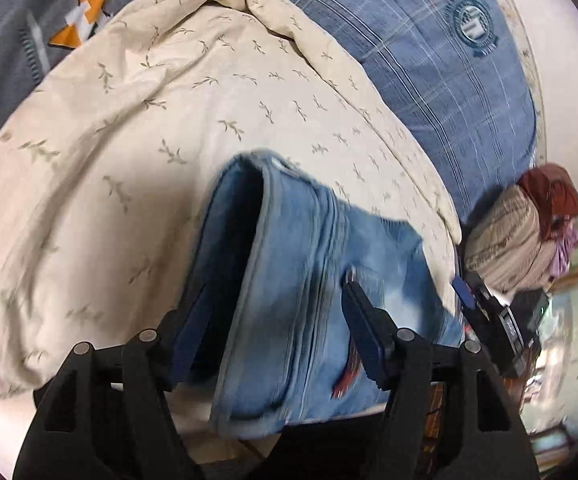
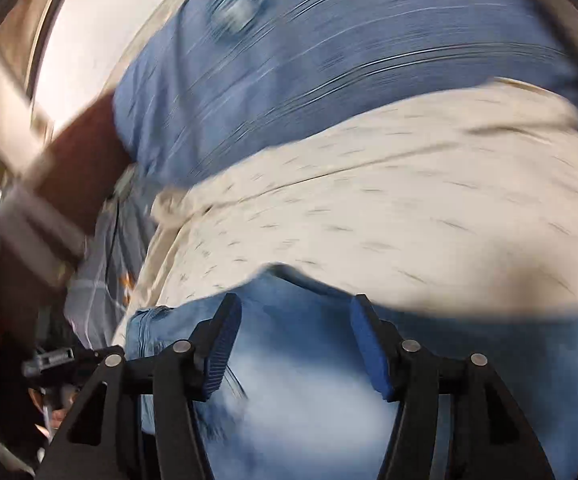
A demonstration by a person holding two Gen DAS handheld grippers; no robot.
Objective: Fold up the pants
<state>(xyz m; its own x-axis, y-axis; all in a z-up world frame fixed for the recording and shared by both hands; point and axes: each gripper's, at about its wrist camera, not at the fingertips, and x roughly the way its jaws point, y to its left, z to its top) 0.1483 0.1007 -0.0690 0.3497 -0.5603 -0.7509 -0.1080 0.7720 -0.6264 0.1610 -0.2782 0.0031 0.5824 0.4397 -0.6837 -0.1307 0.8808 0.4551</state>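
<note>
Pants: the blue denim pants (image 1: 309, 300) are lying in thick folded layers at the lower centre of the left wrist view, resting on the cream leaf-print bedspread (image 1: 169, 128).
Left gripper (image 1: 273, 320): its jaws are standing wide apart, straddling the denim stack without pinching it.
Right gripper (image 2: 295, 340): its jaws are gaping over the pants (image 2: 309, 400) at the bottom of a heavily blurred frame; no grip is showing.
Upper right: a blue plaid pillow (image 1: 429, 60) is lying beside the bedspread.
Upper left: a grey blanket (image 1: 5, 60) is showing.
</note>
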